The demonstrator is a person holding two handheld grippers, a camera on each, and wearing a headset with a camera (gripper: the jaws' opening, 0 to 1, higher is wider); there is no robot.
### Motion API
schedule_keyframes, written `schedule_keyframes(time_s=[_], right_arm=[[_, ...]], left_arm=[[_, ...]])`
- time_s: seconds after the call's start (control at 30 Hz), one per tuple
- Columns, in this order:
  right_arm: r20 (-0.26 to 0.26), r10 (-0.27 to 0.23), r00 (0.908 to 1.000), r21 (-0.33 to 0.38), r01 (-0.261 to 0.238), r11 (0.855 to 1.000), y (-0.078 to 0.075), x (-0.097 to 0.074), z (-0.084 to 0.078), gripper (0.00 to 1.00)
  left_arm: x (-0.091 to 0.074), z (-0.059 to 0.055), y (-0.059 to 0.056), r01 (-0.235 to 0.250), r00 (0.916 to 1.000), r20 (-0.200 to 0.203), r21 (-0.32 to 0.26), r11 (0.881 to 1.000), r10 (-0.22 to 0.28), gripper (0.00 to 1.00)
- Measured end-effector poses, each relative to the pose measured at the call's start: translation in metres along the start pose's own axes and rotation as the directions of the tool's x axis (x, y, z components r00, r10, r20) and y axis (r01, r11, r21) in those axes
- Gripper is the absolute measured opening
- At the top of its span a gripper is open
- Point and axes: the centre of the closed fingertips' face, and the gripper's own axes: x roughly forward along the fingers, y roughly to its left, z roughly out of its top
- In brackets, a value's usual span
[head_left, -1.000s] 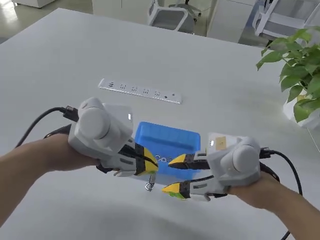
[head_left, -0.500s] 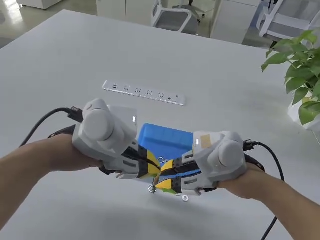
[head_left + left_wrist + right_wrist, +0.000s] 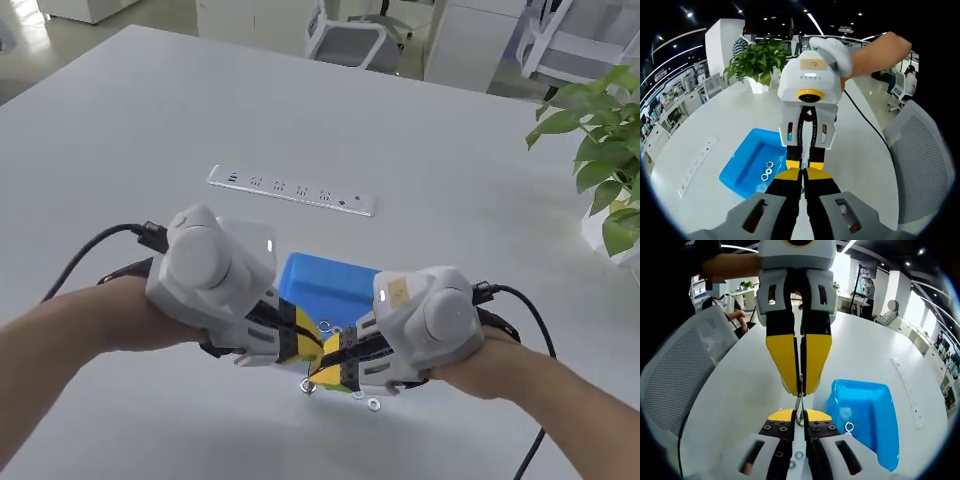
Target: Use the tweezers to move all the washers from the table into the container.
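Observation:
My left gripper (image 3: 303, 345) is shut on thin metal tweezers (image 3: 799, 399), whose tips point down at the table. My right gripper (image 3: 336, 368) faces it tip to tip and is shut on the tweezers' lower end (image 3: 796, 416). In the left gripper view the right gripper (image 3: 804, 163) rises just beyond my own jaws. The blue container (image 3: 330, 283) lies right behind both grippers and holds three washers (image 3: 769, 171). One washer (image 3: 307, 387) lies on the table under the tweezers' tips, another washer (image 3: 373, 404) slightly to the right.
A white power strip (image 3: 290, 190) lies further back on the white table (image 3: 150, 120). A potted plant (image 3: 600, 130) stands at the right edge. Office chairs (image 3: 350, 35) stand beyond the table's far edge.
My right gripper was open and to the right; it has moved left onto the tweezers and shut. The left gripper has stayed in place over the washer.

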Motion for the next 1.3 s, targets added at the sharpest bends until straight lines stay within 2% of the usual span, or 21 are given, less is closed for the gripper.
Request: schedule_keyframes(time_s=[0.6,0.87,1.17,1.3], right_arm=[[0.006,-0.015,0.9999,0.029,0.014,0.999,-0.001,0.0,-0.001,0.06],[0.004,-0.012,0.9999,0.03,0.012,0.999,0.0,0.0,-0.001,0.06],[0.008,-0.022,0.9997,0.033,0.022,0.999,0.0,-0.004,0.006,0.07],[0.01,-0.025,0.9997,0.02,0.024,1.0,0.002,-0.01,0.013,0.07]], left_arm=[[0.0,0.003,-0.003,0.0,1.0,-0.005,0.007,1.0,0.0,0.06],[-0.001,-0.004,-0.001,-0.007,0.9996,-0.026,0.018,1.0,0.007,0.08],[-0.01,-0.004,0.001,-0.021,0.9998,-0.004,-0.005,1.0,0.02,0.16],[-0.017,0.0,-0.001,-0.028,0.999,0.034,-0.016,0.999,0.028,0.2]])
